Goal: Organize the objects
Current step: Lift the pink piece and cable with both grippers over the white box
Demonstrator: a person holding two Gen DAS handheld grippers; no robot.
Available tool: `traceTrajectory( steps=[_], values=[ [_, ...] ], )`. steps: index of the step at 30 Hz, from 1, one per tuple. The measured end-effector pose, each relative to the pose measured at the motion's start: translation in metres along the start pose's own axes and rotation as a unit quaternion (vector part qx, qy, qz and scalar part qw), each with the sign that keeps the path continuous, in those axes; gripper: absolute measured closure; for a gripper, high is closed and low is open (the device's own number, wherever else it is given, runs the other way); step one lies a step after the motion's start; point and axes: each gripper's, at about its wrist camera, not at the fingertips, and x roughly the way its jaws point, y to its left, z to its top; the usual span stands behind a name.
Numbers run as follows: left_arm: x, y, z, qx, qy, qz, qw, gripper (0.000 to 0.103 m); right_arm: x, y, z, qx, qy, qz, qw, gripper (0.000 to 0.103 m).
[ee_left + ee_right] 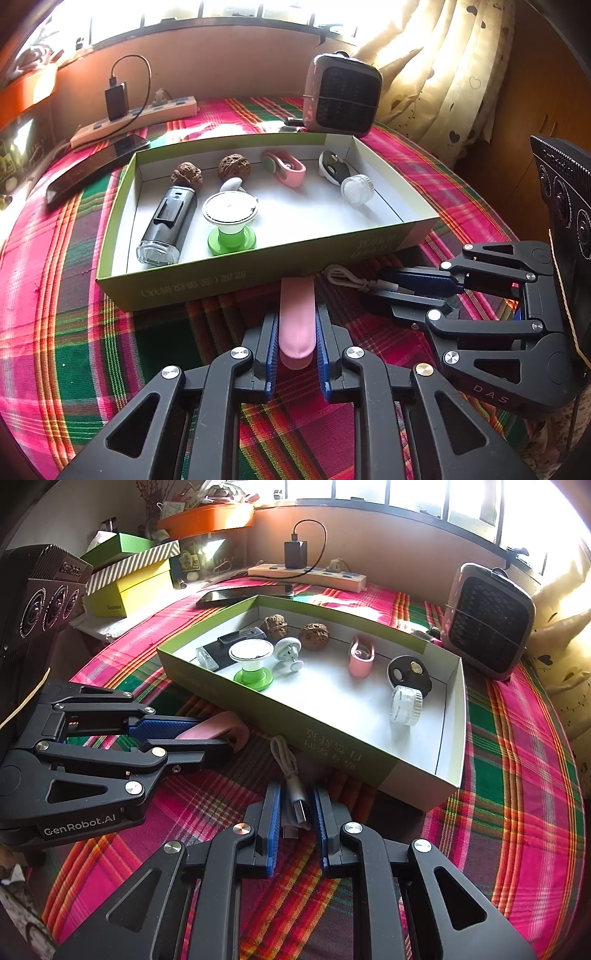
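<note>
The left gripper [296, 332] is seen with its jaws closed narrowly on a pink case [297, 321], whose long axis runs straight ahead between the pads, its far end at or just short of the near wall of the green box [236, 273]. The right gripper [295, 812] is seen with its jaws narrowed around a coiled white cable [291, 775], the plug end lying between the pads; whether the pads press it cannot be told. Both items lie on the plaid tabletop [55, 295], just outside the box's near wall, so the coming move is judged to be a lift forward over that wall. Each arm is nearest its own item. The right wrist view alone shows the case's rounded end and stacked boxes [129, 576] at the tabletop's far left edge.
</note>
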Motion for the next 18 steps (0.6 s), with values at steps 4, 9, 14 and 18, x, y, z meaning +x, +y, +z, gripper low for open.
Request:
traceTrajectory(
  steps=[4, 9, 14, 18],
  values=[
    [0.0002, -0.0003, -0.0001, 0.000, 0.000, 0.000, 1.0000, 0.087, -0.0001, -0.0002, 0.0000, 0.000, 0.000, -0.001, 1.000, 0.086],
    [-0.0001, -0.0005, -0.0005, 0.000, 0.000, 0.001, 1.0000, 0.087, 0.0000, 0.0000, -0.0006, -0.001, 0.000, -0.002, 1.000, 0.086],
    [-0.0004, -0.0008, -0.0004, 0.000, 0.000, 0.002, 1.0000, 0.087, -0.0003, -0.0004, -0.0010, 0.000, 0.000, -0.001, 1.000, 0.086],
    [-0.0011, -0.0005, -0.0009, -0.002, -0.001, 0.005, 1.0000, 0.087, -0.0022, -0.0015, -0.0026, 0.009, -0.001, 0.004, 1.000, 0.087]
  ],
)
